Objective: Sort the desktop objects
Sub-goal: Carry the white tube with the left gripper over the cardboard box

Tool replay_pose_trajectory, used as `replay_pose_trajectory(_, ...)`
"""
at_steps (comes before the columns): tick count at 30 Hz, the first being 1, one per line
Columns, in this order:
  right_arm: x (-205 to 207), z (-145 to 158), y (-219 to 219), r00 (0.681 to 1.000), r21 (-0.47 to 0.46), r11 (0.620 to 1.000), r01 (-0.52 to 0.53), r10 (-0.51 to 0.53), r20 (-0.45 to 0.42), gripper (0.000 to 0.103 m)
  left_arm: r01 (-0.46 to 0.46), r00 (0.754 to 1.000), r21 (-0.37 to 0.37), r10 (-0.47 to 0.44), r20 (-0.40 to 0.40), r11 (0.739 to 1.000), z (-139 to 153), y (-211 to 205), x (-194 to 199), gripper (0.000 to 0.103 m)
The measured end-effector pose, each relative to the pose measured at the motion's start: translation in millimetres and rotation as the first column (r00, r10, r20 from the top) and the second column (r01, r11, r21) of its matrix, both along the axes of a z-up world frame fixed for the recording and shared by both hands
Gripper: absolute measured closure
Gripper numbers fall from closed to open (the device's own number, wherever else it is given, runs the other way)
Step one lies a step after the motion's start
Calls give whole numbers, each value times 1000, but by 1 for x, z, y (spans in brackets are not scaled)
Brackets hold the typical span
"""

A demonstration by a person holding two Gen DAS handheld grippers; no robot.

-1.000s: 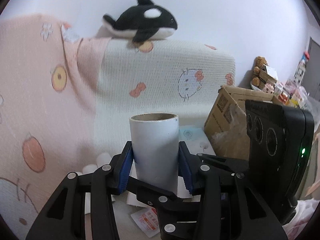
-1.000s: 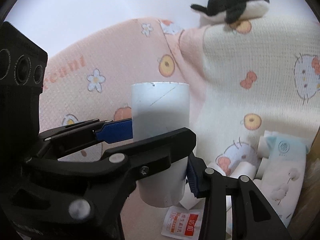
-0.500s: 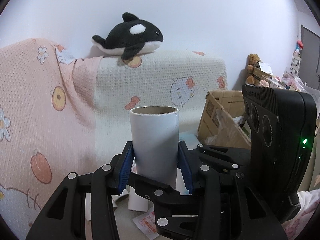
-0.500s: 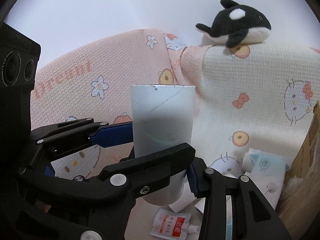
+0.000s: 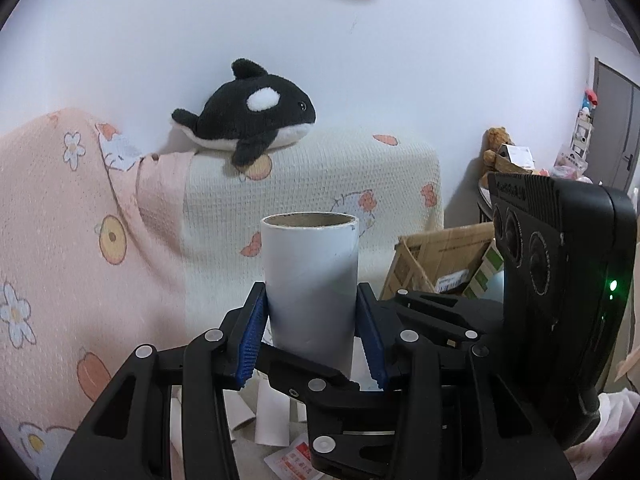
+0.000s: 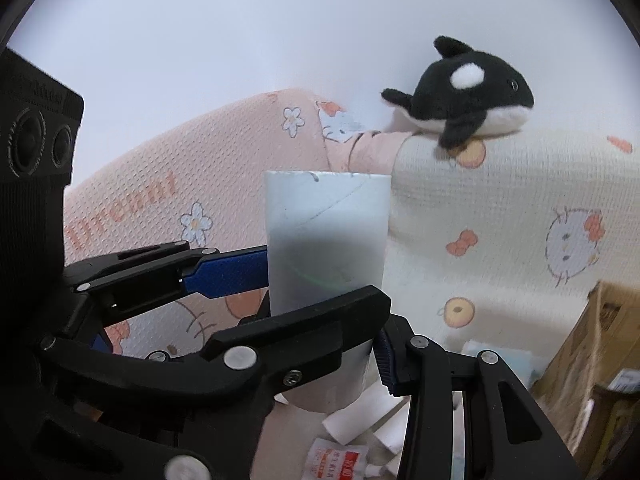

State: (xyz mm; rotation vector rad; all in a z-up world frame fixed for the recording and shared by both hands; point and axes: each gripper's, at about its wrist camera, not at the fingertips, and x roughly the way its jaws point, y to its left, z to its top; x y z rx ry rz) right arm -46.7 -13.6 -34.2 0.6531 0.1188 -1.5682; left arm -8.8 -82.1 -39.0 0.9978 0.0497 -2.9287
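Left gripper [image 5: 311,340]: blue pads clamped on both sides of an upright white cardboard tube [image 5: 310,280], held off the surface. Right gripper [image 6: 328,332]: closed on the same tube lower down. Behind: orca plush [image 5: 248,114] on top edge of a draped blanket [image 5: 320,184]; cardboard box [image 5: 440,256] at right.

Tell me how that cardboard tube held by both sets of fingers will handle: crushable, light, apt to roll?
The cardboard tube is hollow and thin-walled, so probably light and crushable under hard squeezing. Its round body would likely roll if laid sideways. Its smooth pale wrap may slip a little.
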Motion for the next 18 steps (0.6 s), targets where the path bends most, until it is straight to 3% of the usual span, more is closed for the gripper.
replay_pose_trajectory(7, -20, 24, -4, 1000, 44, 999, 13, -13, 3, 63, 9, 1000, 31, -10, 27, 999, 22, 6, -23, 55)
replay_pose_trajectory(18, -60, 42, 21, 995, 162, 985, 52, -64, 71, 63, 74, 985, 121, -91, 144, 990, 35, 36, -61, 55)
